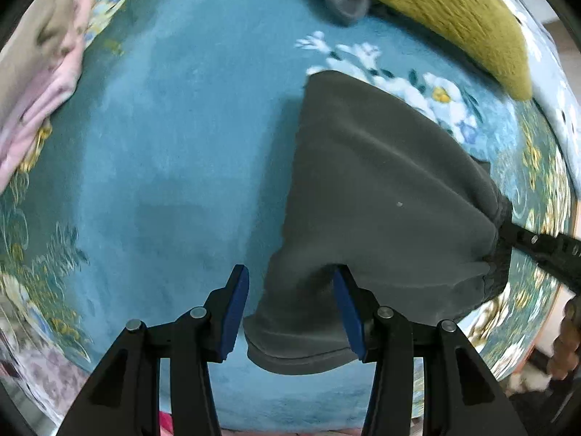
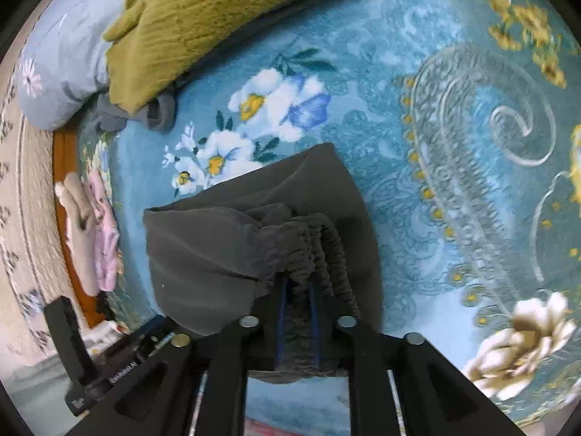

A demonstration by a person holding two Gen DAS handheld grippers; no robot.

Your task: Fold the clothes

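Note:
A dark grey garment (image 1: 381,196) with an elastic waistband hangs lifted over a blue floral blanket (image 1: 174,152). My left gripper (image 1: 292,290) is open, its blue pads either side of the garment's lower hem without closing on it. My right gripper (image 2: 297,298) is shut on the garment's bunched elastic waistband (image 2: 316,247) and holds it up; the cloth (image 2: 218,239) drapes forward and left from the pads. The right gripper's arm shows at the right edge of the left wrist view (image 1: 544,250), at the waistband.
An olive-green fuzzy garment (image 1: 435,11) lies at the far side, with a small grey cloth (image 1: 345,3) beside it. Pink and beige folded clothes (image 1: 40,83) sit at the left. A light blue pillow (image 2: 61,58) lies beyond the olive garment.

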